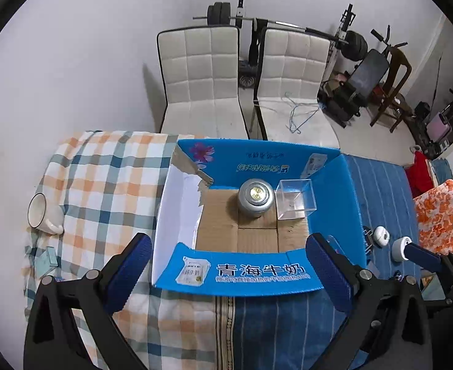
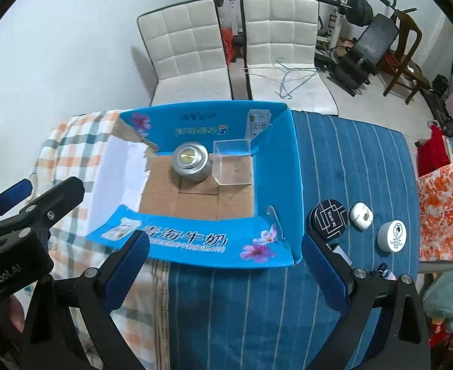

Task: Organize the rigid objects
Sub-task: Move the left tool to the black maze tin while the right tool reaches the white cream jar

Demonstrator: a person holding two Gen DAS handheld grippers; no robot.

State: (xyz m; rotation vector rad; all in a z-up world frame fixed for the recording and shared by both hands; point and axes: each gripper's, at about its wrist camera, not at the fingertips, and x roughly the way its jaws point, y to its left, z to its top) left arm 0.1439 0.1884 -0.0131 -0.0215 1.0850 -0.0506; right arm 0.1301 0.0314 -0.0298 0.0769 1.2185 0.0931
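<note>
Hovering over the blue carton (image 1: 257, 273), the left tool (image 1: 229, 274) gapes wide, holding nothing; inside sit a silver tin (image 1: 255, 199) and a clear box (image 1: 294, 199), side by side. Right wrist view: right tool (image 2: 224, 269) spread open, empty; black jar (image 2: 328, 220), white disc (image 2: 361, 211) and grey-white jar (image 2: 392, 236) wait on the striped desk (image 2: 257, 308) beside the carton.
</note>
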